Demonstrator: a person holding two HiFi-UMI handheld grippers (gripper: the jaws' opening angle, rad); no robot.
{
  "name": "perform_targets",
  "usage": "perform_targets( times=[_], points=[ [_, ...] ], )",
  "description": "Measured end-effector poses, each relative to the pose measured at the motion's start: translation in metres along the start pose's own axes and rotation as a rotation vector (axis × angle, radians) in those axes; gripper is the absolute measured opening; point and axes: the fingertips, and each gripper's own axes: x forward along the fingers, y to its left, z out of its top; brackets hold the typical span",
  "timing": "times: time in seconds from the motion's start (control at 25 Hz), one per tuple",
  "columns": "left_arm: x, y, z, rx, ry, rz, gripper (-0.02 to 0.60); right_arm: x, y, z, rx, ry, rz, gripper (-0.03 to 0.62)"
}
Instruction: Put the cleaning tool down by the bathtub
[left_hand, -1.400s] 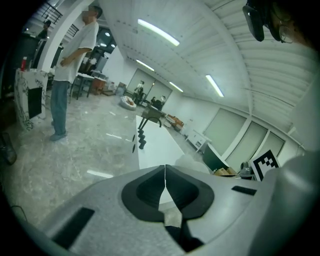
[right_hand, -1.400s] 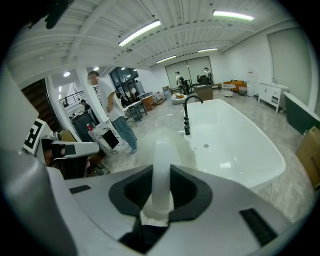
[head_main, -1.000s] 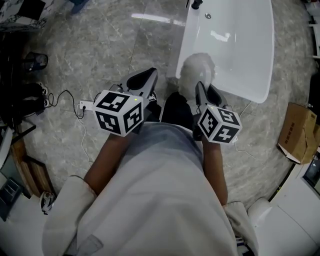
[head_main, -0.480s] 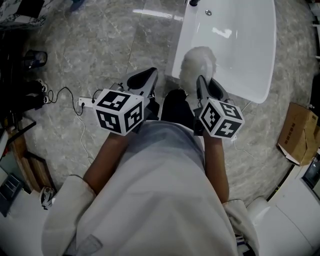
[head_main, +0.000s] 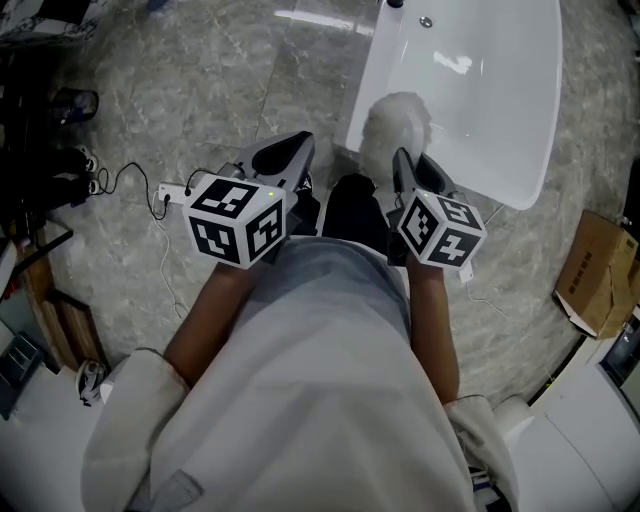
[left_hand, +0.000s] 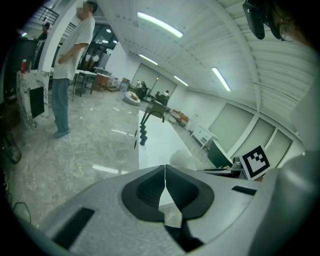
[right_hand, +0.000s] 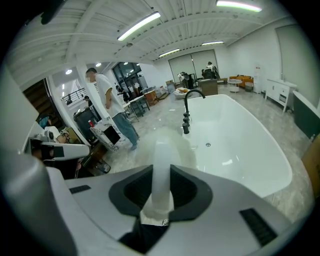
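Right gripper (right_hand: 161, 172) jaws are clamping, partway apart, on the white handle of the fluffy cleaning tool (head_main: 396, 122); left gripper (left_hand: 165, 174) jaws are meeting tip to tip on nothing. The tool's head is hanging at the near rim of the bathtub (head_main: 500, 110), not yet resting on the floor (head_main: 200, 100) (set-down and release are pending). Against a second ago, the right gripper is sitting slightly lower; little else is changing.

Held side by side, pointing downward: left gripper (head_main: 284, 152), jaws together and empty; right gripper (head_main: 405, 166), jaws clamped on the cleaning tool (head_main: 394, 120).
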Motion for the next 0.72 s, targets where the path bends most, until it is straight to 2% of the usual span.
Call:
perform_targets(
  times=[0.72],
  points=[
    [-0.015, 0.011, -0.015, -0.015, 0.028, 0.043, 0.009, 0.029, -0.001, -0.023, 0.003, 0.081, 0.029, 0.078]
  ],
)
